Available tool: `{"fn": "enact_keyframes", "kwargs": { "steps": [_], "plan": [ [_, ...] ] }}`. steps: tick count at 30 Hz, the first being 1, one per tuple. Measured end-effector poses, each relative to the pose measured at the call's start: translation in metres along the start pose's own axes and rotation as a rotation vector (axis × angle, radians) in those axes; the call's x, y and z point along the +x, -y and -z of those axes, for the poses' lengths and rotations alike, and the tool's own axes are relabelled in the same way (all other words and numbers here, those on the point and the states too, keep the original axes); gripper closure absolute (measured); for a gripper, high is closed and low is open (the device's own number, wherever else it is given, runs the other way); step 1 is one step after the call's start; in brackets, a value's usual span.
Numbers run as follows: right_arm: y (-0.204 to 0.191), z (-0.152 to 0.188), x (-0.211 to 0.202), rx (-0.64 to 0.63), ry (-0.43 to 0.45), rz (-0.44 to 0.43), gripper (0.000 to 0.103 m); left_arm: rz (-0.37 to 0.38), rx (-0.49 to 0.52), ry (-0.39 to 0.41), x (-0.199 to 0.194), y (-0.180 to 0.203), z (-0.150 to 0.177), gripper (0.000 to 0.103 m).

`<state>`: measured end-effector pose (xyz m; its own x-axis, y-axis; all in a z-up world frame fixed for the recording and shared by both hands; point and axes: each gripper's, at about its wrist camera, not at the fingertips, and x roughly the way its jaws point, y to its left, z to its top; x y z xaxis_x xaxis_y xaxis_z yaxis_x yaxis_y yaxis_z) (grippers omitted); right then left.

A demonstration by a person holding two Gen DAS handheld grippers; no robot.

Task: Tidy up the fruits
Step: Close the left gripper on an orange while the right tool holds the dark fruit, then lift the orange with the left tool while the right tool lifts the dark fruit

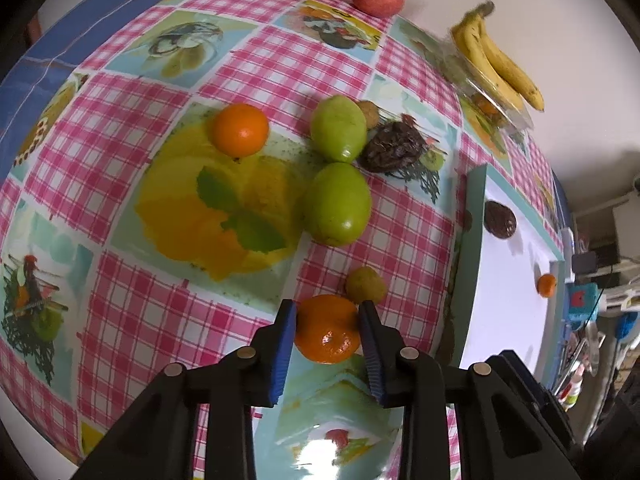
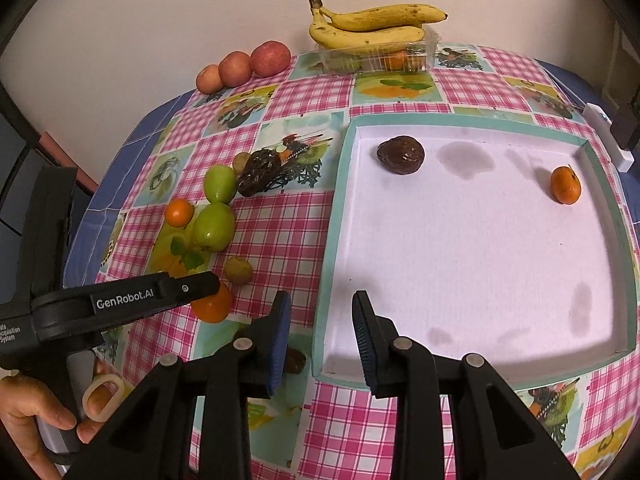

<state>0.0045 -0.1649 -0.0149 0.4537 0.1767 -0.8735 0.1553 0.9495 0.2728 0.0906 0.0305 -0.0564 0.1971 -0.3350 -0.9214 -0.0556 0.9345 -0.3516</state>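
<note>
The left gripper has its jaws clamped on an orange resting on the bench, beside a small green fruit. The right gripper hangs empty, jaws apart, over the white tray's near edge.

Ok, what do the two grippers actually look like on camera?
Both are matte black plastic, with angular linkage arms joined by round silver pivot pins and blue ribbed pads on the fingers. The left gripper carries white "GenRobot.AI" lettering on its side arm. The right gripper looks the same build. No cables or sleeves show.
</note>
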Motion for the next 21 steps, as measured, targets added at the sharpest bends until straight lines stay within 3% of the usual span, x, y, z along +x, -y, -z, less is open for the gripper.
{"fn": "enact_keyframes", "kwargs": {
  "steps": [12, 21],
  "plan": [
    [-0.007, 0.002, 0.005, -0.028, -0.021, -0.018, 0.07, -0.111, -0.09, 0.098, -0.023, -0.041, -0.011, 0.069],
    [-0.027, 0.007, 0.019, -0.095, -0.063, -0.071, 0.07, -0.105, -0.122, 0.106, -0.029, -0.051, -0.013, 0.069]
  ]
}}
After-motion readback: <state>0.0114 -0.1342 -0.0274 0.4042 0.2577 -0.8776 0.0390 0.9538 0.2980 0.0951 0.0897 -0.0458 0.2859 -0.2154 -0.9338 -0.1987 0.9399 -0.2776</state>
